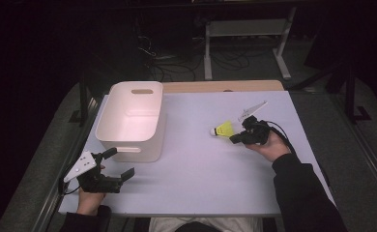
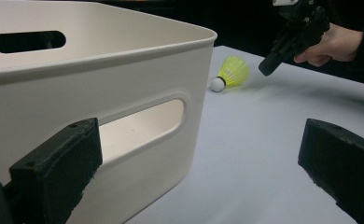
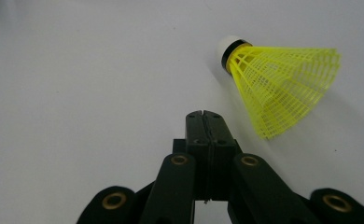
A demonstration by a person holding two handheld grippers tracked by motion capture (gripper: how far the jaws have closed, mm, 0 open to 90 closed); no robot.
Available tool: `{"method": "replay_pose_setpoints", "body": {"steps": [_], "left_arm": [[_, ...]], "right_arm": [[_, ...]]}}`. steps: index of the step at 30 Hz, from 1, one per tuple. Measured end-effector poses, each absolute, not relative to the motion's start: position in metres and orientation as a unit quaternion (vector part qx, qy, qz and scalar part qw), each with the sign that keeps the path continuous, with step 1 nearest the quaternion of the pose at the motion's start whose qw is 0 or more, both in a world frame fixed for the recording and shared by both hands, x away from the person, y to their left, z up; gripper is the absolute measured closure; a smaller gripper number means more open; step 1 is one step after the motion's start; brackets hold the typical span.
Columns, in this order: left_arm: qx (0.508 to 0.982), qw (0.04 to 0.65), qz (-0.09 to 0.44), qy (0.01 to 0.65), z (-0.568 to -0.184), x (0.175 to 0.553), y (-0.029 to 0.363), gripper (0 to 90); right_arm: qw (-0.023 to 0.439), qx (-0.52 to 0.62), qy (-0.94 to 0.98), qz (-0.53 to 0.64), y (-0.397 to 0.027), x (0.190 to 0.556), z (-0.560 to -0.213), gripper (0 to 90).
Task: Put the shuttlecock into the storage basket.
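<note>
The shuttlecock (image 3: 276, 84) lies ungrasped on the bench (image 1: 201, 179), just beside the right gripper (image 3: 203, 116), whose fingers are pressed together on nothing. The left gripper (image 1: 123, 166) waits with fingers apart near the bin (image 1: 107, 133); grasping and binning likely remain.

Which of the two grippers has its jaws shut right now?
The right gripper, beside the yellow shuttlecock, jaws pressed together on nothing. The left gripper, by the white bin, stands wide open.

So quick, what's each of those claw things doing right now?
Left gripper: jaws open, holding nothing.
Right gripper: jaws shut, empty, beside the shuttlecock.
</note>
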State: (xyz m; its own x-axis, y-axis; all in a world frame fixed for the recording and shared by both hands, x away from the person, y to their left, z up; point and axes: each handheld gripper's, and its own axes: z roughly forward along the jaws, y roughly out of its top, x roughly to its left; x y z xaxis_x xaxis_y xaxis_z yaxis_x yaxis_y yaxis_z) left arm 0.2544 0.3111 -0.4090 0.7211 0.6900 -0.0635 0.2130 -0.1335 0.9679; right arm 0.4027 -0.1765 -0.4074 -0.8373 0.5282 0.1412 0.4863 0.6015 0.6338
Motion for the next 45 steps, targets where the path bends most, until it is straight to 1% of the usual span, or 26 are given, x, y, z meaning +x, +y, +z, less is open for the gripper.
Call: {"method": "replay_pose_setpoints", "body": {"steps": [12,19,45], "left_arm": [[0.724,0.580,0.205,0.311,-0.409,0.254,0.311,0.0],[0.724,0.580,0.206,0.311,-0.409,0.254,0.311,0.0],[0.725,0.580,0.204,0.310,-0.409,0.254,0.311,0.0]], "right_arm": [[0.026,0.299,0.894,0.332,-0.173,0.412,-0.419,88.7],[0.032,0.307,0.894,0.325,-0.172,0.416,-0.425,88.7],[0.037,0.338,0.883,0.323,-0.181,0.430,-0.434,88.7]]}}
